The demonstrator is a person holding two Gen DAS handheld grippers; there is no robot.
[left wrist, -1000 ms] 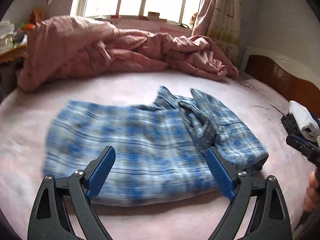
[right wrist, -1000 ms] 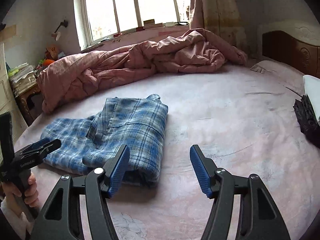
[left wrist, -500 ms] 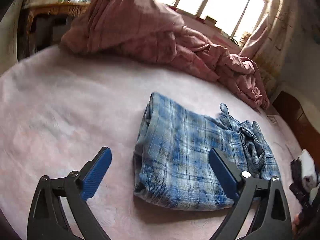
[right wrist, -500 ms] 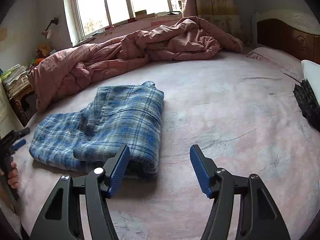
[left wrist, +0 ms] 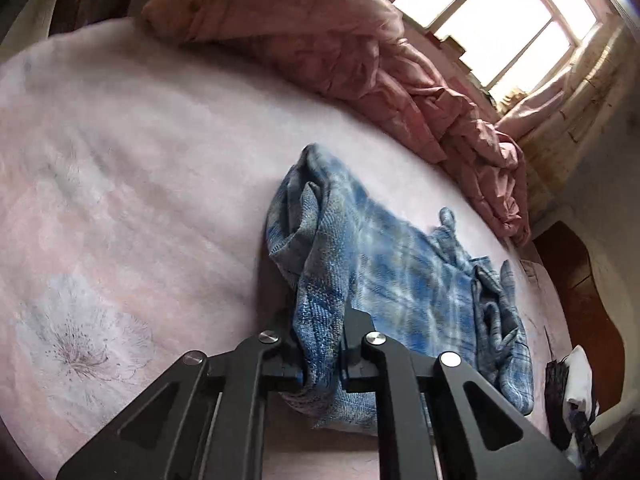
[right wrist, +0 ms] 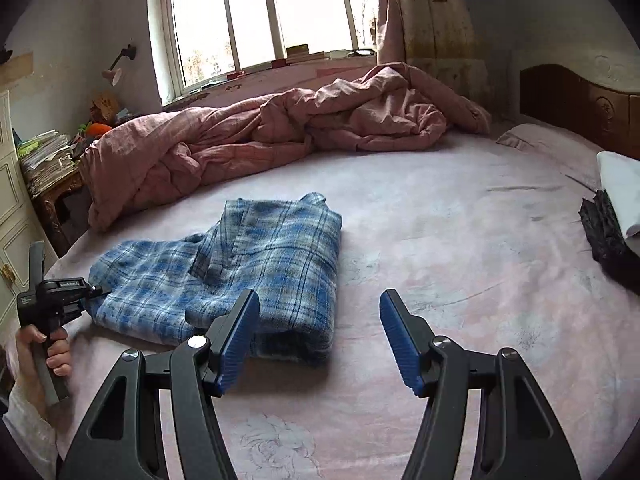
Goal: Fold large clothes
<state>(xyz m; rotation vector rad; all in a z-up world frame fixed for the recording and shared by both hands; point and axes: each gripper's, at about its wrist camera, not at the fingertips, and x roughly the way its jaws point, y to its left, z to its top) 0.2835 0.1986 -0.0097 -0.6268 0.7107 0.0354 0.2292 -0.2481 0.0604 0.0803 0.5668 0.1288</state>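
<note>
Plaid shirt point(right wrist: 256, 264): soft woven cloth, blue-white check, matt, slightly fuzzy weave where bunched.
Bed sheet point(right wrist: 460, 280) under shirt: pale pink cloth, matt, faint floral print, light creases.
Quilt point(right wrist: 260, 136) beyond shirt: dusty pink cloth, matt, heavily crumpled.
Left gripper point(left wrist: 320, 354), at shirt edge: black plastic arms, matt; shiny metal rivets.
Right gripper point(right wrist: 318, 338), beside shirt: same black matt plastic; blue ribbed pads point(right wrist: 238, 340), rubbery look.
Headboard point(right wrist: 576, 100), far right of shirt: dark carved wood, dull sheen.
</note>
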